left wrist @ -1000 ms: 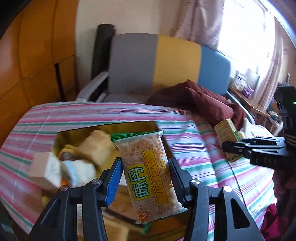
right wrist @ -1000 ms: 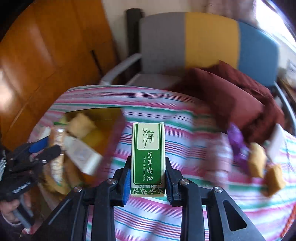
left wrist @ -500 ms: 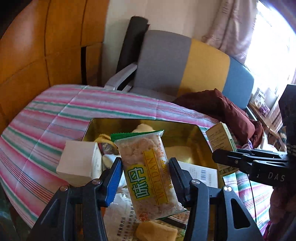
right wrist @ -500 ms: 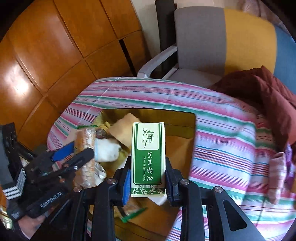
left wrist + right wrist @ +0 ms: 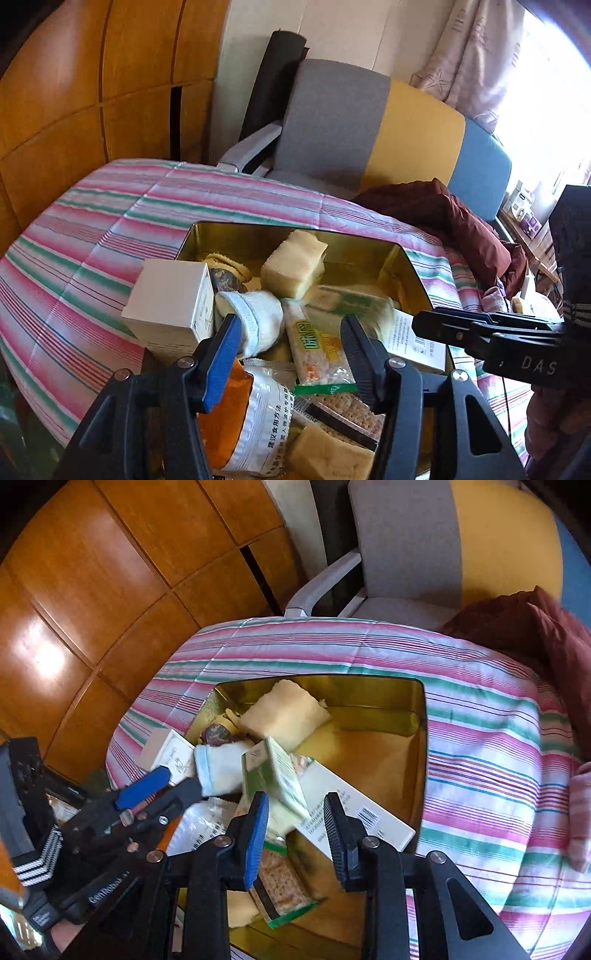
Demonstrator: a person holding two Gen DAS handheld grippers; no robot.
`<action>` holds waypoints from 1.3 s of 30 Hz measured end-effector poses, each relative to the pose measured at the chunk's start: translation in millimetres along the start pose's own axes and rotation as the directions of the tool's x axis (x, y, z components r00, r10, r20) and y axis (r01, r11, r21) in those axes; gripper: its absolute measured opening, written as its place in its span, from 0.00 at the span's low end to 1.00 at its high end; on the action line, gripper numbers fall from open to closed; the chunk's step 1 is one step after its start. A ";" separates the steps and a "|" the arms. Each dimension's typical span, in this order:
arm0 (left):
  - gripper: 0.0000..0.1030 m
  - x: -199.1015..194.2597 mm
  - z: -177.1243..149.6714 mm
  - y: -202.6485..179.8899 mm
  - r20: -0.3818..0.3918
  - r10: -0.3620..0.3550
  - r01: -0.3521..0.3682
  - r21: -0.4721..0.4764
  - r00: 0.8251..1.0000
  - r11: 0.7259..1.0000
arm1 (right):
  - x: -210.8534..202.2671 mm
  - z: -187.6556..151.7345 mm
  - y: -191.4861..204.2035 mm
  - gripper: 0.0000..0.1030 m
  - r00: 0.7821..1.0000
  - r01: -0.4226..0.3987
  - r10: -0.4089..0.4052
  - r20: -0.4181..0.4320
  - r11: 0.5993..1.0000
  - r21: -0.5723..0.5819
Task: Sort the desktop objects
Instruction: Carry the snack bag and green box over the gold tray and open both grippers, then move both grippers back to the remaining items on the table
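As the left gripper (image 5: 290,325) has just been opening, packet (image 5: 317,350) loose between, right gripper (image 5: 293,799) gapes empty over tin (image 5: 373,720).

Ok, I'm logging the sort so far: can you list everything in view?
tin: one, gold, on the cloth
striped cloth: one, pink-green-white, under the tin
sponge blocks: two seen, yellow, in tin
white box: one, tin's left edge
sock: one, white, in tin
snack packet: one, yellow-green label, in tin
green box: one, blurred, tilted over tin
flat carton: one, white, in tin
chair: one, grey-yellow-blue, behind
left gripper: black, jaws just been opening, snack packet loose between
right gripper: black, open
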State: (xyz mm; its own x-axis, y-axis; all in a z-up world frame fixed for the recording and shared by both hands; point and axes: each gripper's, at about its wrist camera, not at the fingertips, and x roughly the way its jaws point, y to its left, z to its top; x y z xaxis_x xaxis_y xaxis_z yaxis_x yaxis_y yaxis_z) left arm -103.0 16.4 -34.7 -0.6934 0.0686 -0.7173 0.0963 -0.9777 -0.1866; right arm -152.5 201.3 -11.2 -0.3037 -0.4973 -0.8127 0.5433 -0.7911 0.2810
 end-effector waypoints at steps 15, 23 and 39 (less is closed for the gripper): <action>0.56 -25.3 -7.7 -13.7 0.021 -0.002 0.001 0.042 1.000 0.999 | -34.0 -24.6 7.6 0.45 0.978 0.193 -0.183 0.096 0.976 -0.104; 0.56 -34.2 -8.2 -32.4 0.026 -0.029 0.027 0.077 0.999 0.997 | -52.3 -39.1 5.3 0.51 0.942 0.325 -0.301 0.148 0.930 -0.174; 0.56 -21.9 -7.1 -118.8 -0.034 -0.139 0.143 0.247 0.990 0.959 | -92.6 -47.1 -92.7 0.58 0.876 0.477 -0.469 0.115 0.877 -0.054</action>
State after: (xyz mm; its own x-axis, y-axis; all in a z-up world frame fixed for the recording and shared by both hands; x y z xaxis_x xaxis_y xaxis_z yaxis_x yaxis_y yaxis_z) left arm -94.1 132.4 -1.6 -0.6757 0.2100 -0.7067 -0.1828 -0.9764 -0.1154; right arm -137.8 337.4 13.9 -0.6106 -0.1058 -0.7849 0.3744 -0.9119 -0.1683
